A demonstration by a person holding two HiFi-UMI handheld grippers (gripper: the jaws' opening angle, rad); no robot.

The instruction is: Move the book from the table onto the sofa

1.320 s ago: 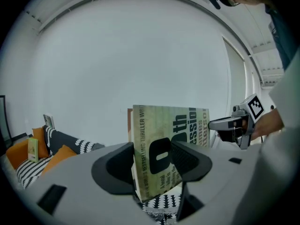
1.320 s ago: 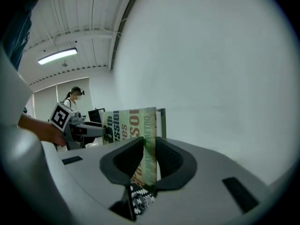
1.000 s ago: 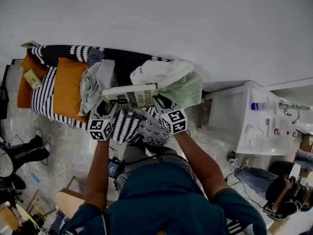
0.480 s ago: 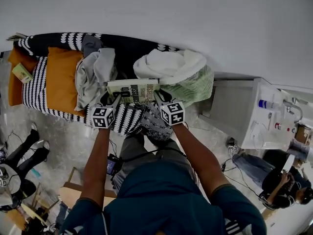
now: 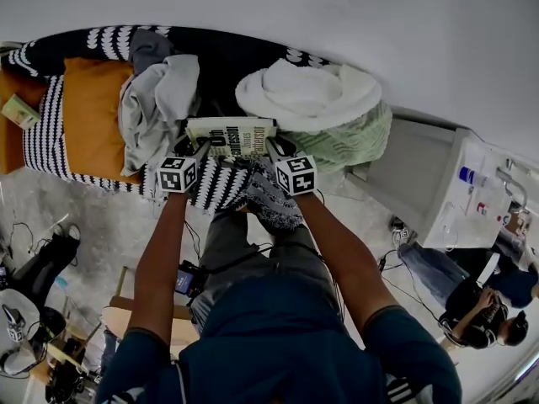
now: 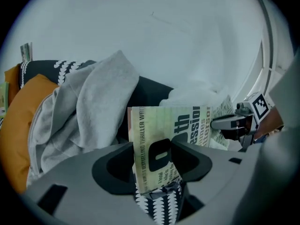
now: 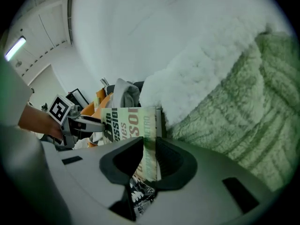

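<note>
The left gripper (image 5: 197, 149) and the right gripper (image 5: 274, 149) have come down together, each with its jaws closed partway on one end of the book (image 5: 232, 135). The book is now low over the sofa (image 5: 221, 64), between a grey cloth (image 5: 156, 108) and a white blanket (image 5: 307, 95). I judge that only setting it down and letting go remain.

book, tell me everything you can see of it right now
The book is a thin paperback with a pale green and cream cover, big dark lettering and glossy-looking card. It is closed, cover facing up, over the black-and-white sofa, between grey clothes and a white blanket lying on a green blanket. The left gripper pinches its left edge and the right gripper its right edge. Whether it touches the sofa cannot be told.
</note>
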